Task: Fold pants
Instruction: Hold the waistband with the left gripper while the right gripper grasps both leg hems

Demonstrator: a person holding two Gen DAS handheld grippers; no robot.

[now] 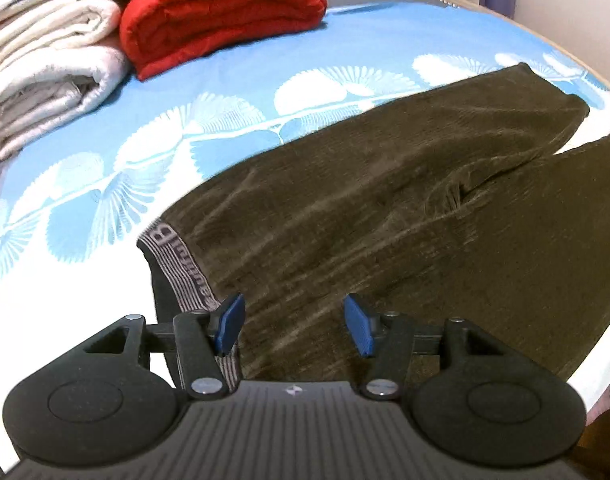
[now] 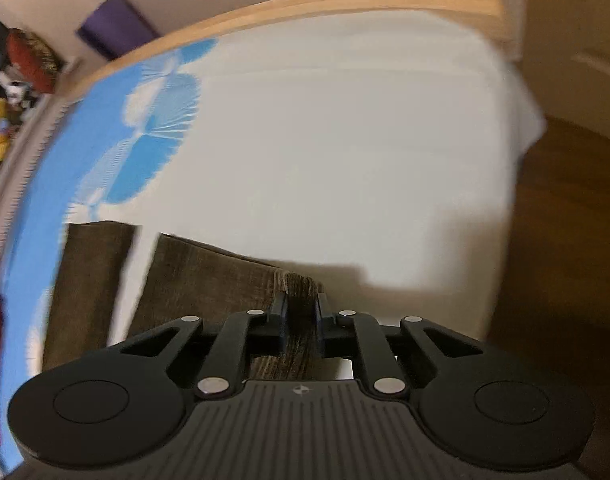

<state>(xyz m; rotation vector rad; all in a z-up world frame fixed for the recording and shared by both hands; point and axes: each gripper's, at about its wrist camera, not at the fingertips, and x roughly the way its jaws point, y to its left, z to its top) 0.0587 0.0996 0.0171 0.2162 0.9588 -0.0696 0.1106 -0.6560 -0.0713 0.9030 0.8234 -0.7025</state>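
Note:
Dark olive-brown pants [image 1: 385, 208] lie flat on the bed, waistband [image 1: 181, 264] with grey lettering at the lower left, both legs running to the upper right. My left gripper [image 1: 293, 326] is open with blue pads, hovering over the waist end just right of the waistband. In the right wrist view the pants [image 2: 209, 280] show their two leg ends. My right gripper [image 2: 301, 316] is shut on a bunched fold of a leg hem at its corner.
A blue and white patterned sheet [image 1: 225, 120] covers the bed. A folded red blanket [image 1: 221, 16] and white folded blankets [image 1: 49, 76] sit at the far left. A wooden bed frame [image 2: 305, 8] and wooden floor [image 2: 565, 240] border the right.

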